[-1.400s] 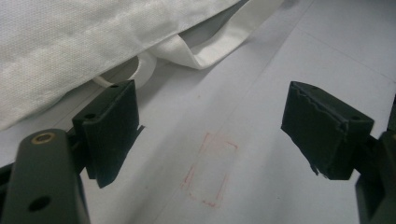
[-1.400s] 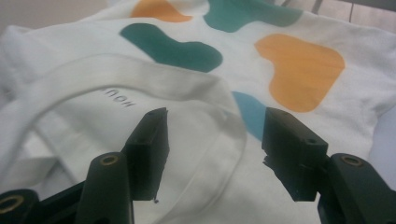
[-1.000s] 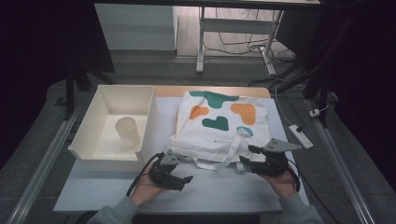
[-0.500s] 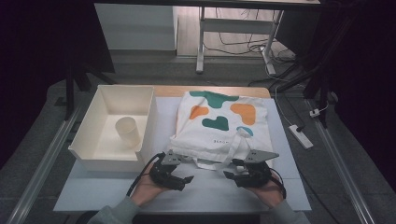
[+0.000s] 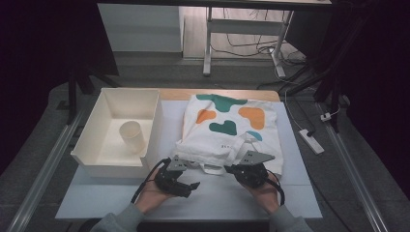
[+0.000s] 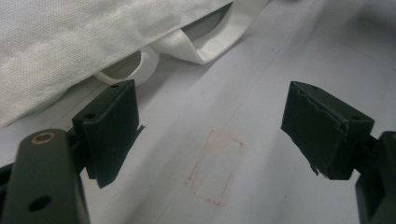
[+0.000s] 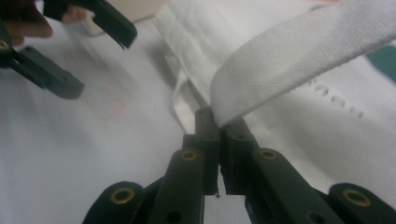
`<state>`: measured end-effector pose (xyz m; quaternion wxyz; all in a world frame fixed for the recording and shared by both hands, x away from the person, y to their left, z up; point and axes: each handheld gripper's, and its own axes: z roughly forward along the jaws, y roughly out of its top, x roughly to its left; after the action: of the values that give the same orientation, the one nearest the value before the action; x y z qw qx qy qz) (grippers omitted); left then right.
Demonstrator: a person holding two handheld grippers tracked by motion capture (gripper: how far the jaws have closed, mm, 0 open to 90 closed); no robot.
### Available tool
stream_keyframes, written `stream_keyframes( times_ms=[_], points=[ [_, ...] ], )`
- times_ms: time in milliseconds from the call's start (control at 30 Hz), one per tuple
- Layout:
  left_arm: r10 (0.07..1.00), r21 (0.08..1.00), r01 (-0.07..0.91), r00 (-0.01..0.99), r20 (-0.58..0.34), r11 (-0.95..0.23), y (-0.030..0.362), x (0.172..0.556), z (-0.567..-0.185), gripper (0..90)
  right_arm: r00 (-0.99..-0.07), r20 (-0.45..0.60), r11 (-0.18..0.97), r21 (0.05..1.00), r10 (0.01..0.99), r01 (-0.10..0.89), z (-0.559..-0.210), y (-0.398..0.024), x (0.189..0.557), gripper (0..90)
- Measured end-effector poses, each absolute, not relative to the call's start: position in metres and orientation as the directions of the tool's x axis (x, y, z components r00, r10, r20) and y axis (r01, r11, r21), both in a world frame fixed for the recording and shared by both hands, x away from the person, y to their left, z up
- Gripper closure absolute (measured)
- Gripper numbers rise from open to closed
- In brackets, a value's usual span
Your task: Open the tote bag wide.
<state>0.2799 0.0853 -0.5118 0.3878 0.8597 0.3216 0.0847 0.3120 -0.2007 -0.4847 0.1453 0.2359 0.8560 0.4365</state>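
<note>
1. A white bag [image 5: 227, 128] with green and orange blobs lies flat on the table [image 5: 290, 193], its open end toward the person, just right of a bin [image 5: 106, 154] that holds a cup [image 5: 132, 137].
2. The right tool [image 7: 217, 122] has just been closing, and its jaws now stand pinched together on a strap [image 7: 299, 60] of the bag; the strap rises from the jaw tips in a taut band across the right gripper view. In the high view this tool [image 5: 241, 169] sits at the bag's near edge.
3. The left tool [image 6: 210, 135] is wide open and holds nothing. Bare table shows between its jaws, and the bag's edge with a second strap loop [image 6: 126, 74] lies just beyond its left jaw, apart from it. From above it [image 5: 186, 183] rests just short of the bag's near left corner.
4. Done, as I judge it: one strap is gripped.
5. Left: the other hand still has to take its strap or the bag's edge. Only then can the bag be lifted or opened. The cup is untouched in the bin and may be meant for the bag, though I cannot be sure.
</note>
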Motion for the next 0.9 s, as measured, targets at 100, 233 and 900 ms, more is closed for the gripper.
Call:
stream_keyframes(
  times_ms=[100, 233, 900],
  points=[
    [0.62, 0.718, 0.488, 0.778, -0.101, -0.496, 0.085, 0.28, -0.513, 19.0, -0.834, -0.1, 0.498, 0.838, 0.542, 0.224, -0.47, -0.2, 0.312, 86.9],
    [0.621, 0.718, 0.488, 0.777, -0.1, -0.495, 0.085, 0.279, -0.513, 19.0, -0.804, -0.113, 0.439, 0.877, 0.584, 0.196, -0.45, -0.204, 0.326, 87.1],
    [0.619, 0.714, 0.488, 0.779, -0.097, -0.502, 0.084, 0.278, -0.514, 18.9, -0.707, 0.008, 0.406, 0.813, 0.707, 0.416, -0.483, -0.211, 0.435, 86.9]
  ],
)
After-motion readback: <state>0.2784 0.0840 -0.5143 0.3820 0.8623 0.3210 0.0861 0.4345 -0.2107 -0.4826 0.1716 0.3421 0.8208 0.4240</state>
